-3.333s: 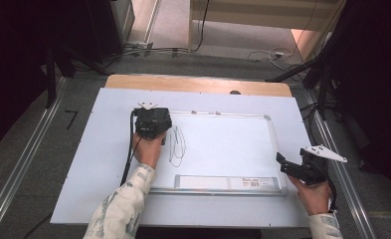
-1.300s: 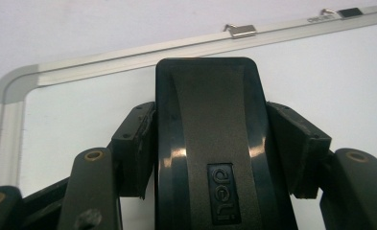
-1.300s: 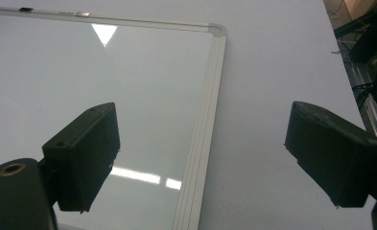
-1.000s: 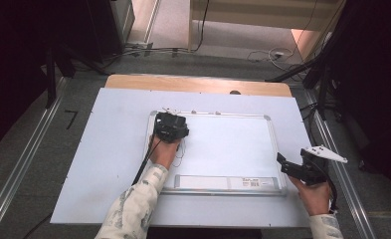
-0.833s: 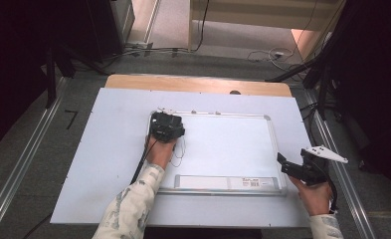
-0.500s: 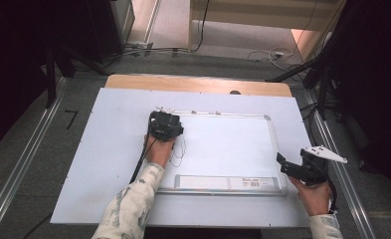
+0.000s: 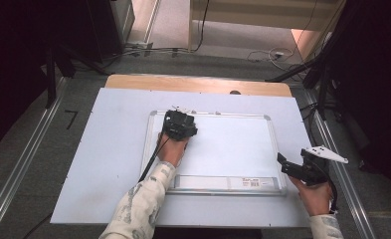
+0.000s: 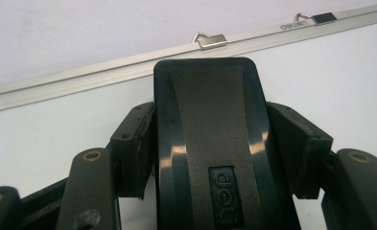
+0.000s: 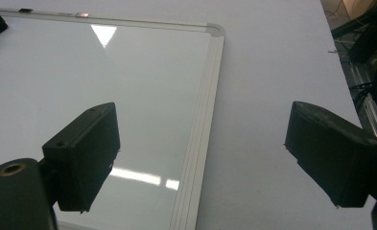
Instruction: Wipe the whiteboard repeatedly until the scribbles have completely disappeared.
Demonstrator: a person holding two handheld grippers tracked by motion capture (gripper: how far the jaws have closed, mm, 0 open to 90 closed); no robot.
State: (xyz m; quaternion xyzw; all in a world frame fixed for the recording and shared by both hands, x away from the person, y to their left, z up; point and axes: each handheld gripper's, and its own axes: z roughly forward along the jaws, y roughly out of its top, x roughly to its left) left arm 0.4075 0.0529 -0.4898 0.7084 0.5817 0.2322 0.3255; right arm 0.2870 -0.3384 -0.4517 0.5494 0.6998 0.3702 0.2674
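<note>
White table (image 7: 108,164), whiteboard (image 7: 233,149) flat on it. Left gripper (image 8: 215,129), jaws clamped on a black deli eraser (image 8: 210,143), sits near the whiteboard's top rail; keep it flat, press evenly. Right gripper (image 9: 200,158) gapes empty over the whiteboard's right edge.

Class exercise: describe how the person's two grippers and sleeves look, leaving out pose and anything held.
Both claws are black. The left claw trails a black cable. The right claw carries a pale three-cornered plate on top, and its jaws end in blocky black pads. Both sleeves are light with a faint mottled pattern.
</note>
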